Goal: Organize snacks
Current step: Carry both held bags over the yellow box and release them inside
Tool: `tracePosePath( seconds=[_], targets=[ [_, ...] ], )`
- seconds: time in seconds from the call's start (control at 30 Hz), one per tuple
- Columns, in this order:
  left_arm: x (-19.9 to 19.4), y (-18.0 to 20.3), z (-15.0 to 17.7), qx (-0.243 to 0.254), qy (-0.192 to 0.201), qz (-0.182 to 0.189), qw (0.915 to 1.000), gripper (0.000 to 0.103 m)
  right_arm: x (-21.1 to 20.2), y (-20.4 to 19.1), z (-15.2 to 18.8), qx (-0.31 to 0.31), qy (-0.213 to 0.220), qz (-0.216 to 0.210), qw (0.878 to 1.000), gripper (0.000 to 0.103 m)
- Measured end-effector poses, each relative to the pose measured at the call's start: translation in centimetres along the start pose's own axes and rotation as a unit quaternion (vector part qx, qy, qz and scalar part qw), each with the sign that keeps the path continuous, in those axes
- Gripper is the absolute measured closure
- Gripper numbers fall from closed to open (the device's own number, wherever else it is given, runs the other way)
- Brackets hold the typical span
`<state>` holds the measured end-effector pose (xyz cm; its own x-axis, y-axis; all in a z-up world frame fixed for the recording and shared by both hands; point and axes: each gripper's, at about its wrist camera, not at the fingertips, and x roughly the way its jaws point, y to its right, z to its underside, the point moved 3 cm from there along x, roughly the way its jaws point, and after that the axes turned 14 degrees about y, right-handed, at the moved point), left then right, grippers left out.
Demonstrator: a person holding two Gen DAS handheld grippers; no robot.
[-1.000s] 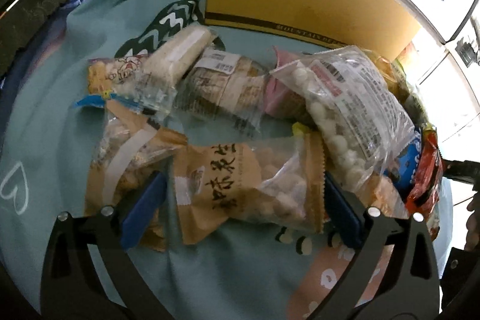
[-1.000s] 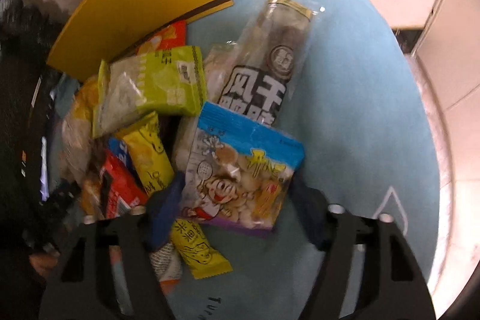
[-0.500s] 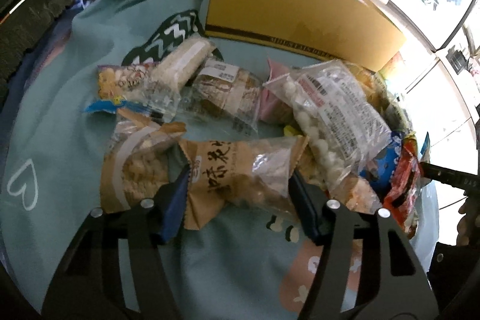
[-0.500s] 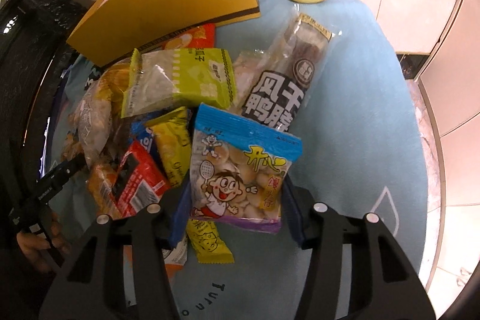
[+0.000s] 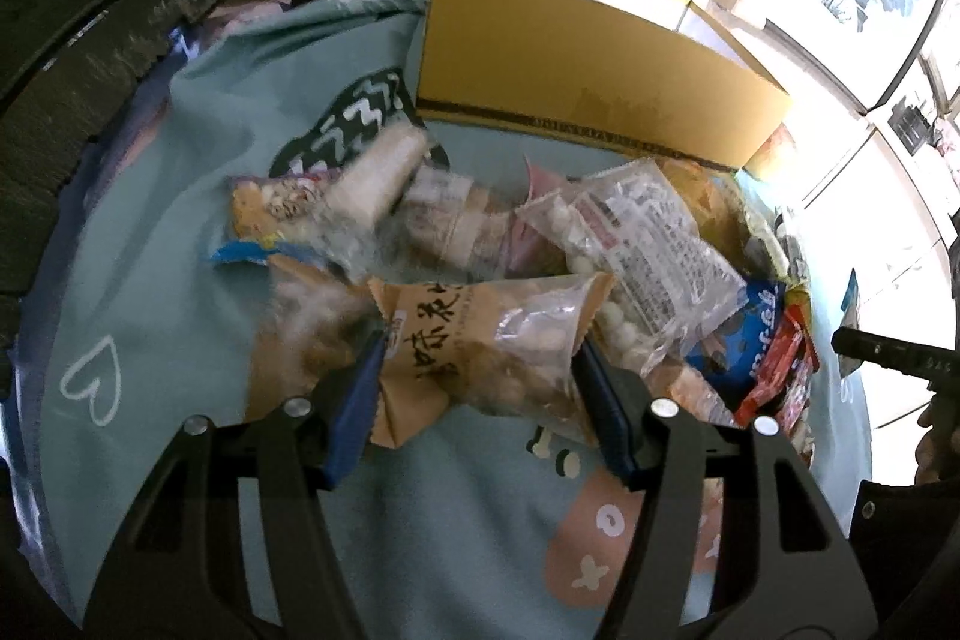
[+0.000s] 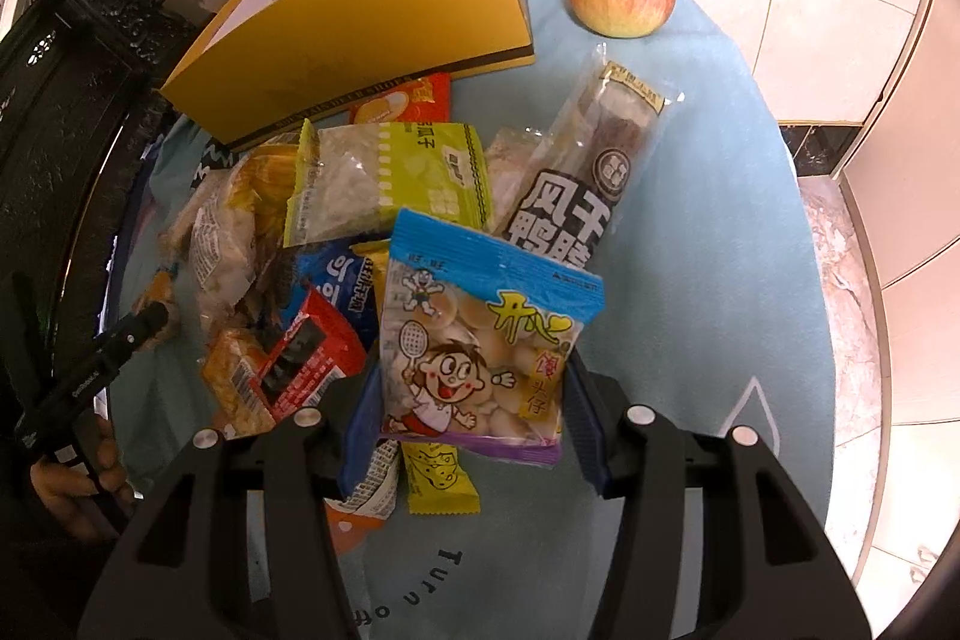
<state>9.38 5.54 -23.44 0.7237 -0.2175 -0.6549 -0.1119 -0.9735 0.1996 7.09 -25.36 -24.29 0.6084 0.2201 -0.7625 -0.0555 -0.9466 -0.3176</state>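
The left gripper (image 5: 480, 388) pinches a tan kraft-and-clear snack bag (image 5: 480, 334) above the teal cloth-covered table (image 5: 180, 244); the right gripper (image 6: 465, 418) pinches a blue-topped cartoon biscuit packet (image 6: 480, 340), near the table's front edge

The left tool (image 5: 480, 370) has clamped and lifted the tan packet (image 5: 474, 340) (the right tool (image 6: 468, 418) likewise raised its cartoon packet (image 6: 480, 346)).

Left tool (image 5: 477, 388), right tool (image 6: 468, 427): black frame, blue pads (image 5: 354, 400), silver screws.
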Motion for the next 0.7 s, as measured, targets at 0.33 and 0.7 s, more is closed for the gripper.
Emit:
tracePosePath(
  seconds=[0.33, 0.7],
  targets=[
    [-2.0, -1.0, -0.7, -0.009, 0.020, -0.010, 0.9997, 0.040, -0.7, -1.5, -0.3, -0.012, 0.008, -0.011, 1.000, 0.049],
    [-5.6, -0.1, -3.6, -0.014, 0.058, 0.008, 0.9982, 0.040, -3.8, -2.6, -2.0, -0.009, 0.043, -0.038, 0.998, 0.049]
  ],
)
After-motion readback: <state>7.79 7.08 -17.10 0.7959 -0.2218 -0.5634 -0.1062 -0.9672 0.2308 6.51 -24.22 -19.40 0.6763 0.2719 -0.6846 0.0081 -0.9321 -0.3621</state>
